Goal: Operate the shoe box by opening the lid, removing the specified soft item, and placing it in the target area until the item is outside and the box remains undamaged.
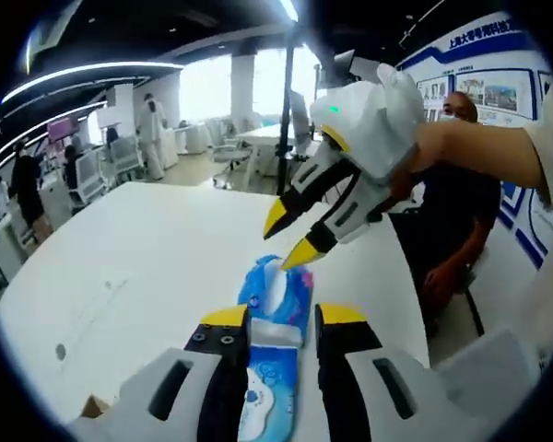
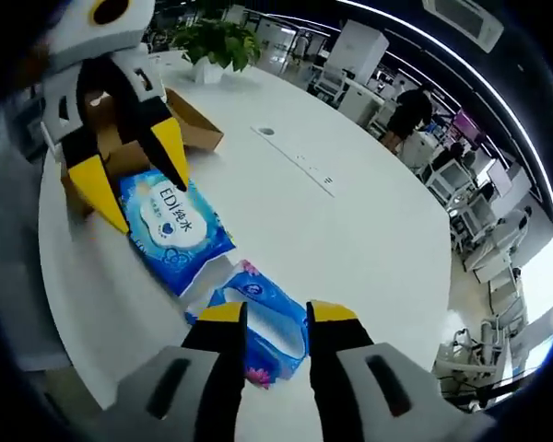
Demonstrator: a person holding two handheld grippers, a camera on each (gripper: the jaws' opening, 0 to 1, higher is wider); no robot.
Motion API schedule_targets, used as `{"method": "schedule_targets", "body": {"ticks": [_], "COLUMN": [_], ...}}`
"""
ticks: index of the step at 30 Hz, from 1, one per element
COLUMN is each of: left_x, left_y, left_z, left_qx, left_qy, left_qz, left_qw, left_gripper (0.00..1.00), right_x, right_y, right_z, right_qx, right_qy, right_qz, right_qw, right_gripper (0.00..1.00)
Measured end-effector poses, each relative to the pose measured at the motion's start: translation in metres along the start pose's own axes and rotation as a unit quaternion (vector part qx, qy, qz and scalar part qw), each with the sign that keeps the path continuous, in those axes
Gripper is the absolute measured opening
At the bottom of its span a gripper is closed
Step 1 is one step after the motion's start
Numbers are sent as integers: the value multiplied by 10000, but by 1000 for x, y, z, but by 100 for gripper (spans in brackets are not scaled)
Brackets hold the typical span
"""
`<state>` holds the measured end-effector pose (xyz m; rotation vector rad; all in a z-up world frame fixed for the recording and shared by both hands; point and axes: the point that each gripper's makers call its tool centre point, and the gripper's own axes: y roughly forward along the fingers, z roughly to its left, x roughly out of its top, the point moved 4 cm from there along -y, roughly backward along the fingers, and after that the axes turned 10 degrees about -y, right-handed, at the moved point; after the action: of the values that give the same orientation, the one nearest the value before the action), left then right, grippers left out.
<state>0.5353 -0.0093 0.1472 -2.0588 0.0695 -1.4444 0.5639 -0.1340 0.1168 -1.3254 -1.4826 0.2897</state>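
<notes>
Blue tissue pack (image 1: 275, 308) on white table (image 1: 138, 267), between spread jaws of my left gripper (image 1: 284, 318). My right gripper (image 1: 290, 235) hovers above its far end, jaws parted, holding nothing.

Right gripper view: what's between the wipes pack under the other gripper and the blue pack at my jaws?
Only a narrow strip of bare white table separates the wipes pack from the blue pack; nothing lies on it.

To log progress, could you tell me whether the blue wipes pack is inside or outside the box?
Outside: the wipes pack lies flat on the white table, in front of the open cardboard box.
</notes>
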Motion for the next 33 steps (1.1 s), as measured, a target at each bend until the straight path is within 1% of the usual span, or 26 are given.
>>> {"method": "schedule_targets", "body": {"ticks": [3,4,9,11,12,15,22,23,25,26,31,33], "left_x": [-3,-4,-8,-10,-10,-13,-20,-21,-27,-29,-36,-39], "left_y": [-16,-20,-47,-59,-61,-78,-106,-109,-116,-120,-142,-153], "left_z": [2,3,10,13,14,16,20,21,24,25,27,30], "left_qx": [75,113,340,456,469,576,822,841,934,957,1053,1167], "left_qy": [-157,-189,-274,-314,-335,-482,-623,-622,-637,-641,-679,-706], "left_qz": [-63,-77,-206,-263,-269,-386,-665,-677,-593,-593,-618,-686], "left_qw": [9998,9997,9988,9981,9980,9964,9924,9922,9918,9916,9902,9883], "left_gripper": [33,34,42,43,44,49,60,60,61,61,69,71], "right_x": [9,9,16,22,24,29,39,40,43,46,56,61], "right_y": [-3,-2,-7,-11,-14,-18,-29,-30,-33,-34,-38,-40], "right_z": [9,9,16,20,23,29,40,41,43,45,58,64], "right_qx": [24,27,47,13,-1,4,-33,-39,-62,-69,8,64], "right_qy": [79,89,187,296,354,374,514,519,585,665,721,718], "right_qz": [-82,-87,-147,-215,-246,-297,-404,-410,-430,-502,-604,-619], "right_qw": [9999,9999,9997,9993,9991,9989,9979,9978,9973,9965,9956,9955], "right_gripper": [29,29,34,35,36,40,50,51,53,53,55,55]}}
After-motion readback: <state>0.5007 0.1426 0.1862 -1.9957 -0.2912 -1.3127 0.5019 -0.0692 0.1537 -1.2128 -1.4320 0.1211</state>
